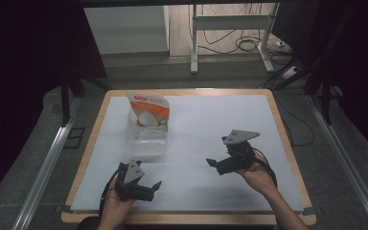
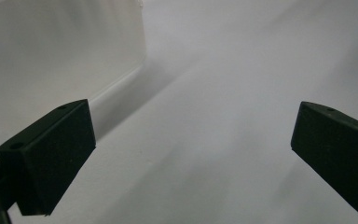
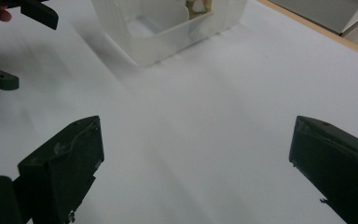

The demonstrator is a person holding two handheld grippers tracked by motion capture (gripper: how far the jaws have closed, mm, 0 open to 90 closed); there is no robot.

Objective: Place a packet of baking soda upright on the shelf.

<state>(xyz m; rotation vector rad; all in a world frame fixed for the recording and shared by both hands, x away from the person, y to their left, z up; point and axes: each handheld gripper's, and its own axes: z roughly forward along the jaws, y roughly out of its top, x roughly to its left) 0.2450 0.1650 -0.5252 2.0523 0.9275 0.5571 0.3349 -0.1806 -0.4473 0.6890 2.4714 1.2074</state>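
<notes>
A clear plastic container (image 1: 146, 141) stands at the left middle of the white sheet, with a white and orange pouch (image 1: 148, 111) upright at its far end. My left gripper (image 1: 154, 189) is near the front edge, below the container, open and holding nothing. In the left gripper view its jaws (image 2: 193, 140) stand wide apart over bare sheet, with the container's wall (image 2: 51, 56) at upper left. My right gripper (image 1: 214, 166) is open at the right middle, pointing left. In the right gripper view (image 3: 193, 154) the container (image 3: 168, 25) lies ahead.
A white sheet (image 1: 211, 120) covers the wooden table (image 1: 287, 143). In the right gripper view the other gripper's fingers (image 3: 37, 11) show at upper left. Beyond the table's far edge are a desk frame (image 1: 194, 38) and floor cables (image 1: 249, 45). Dark curtains flank both sides.
</notes>
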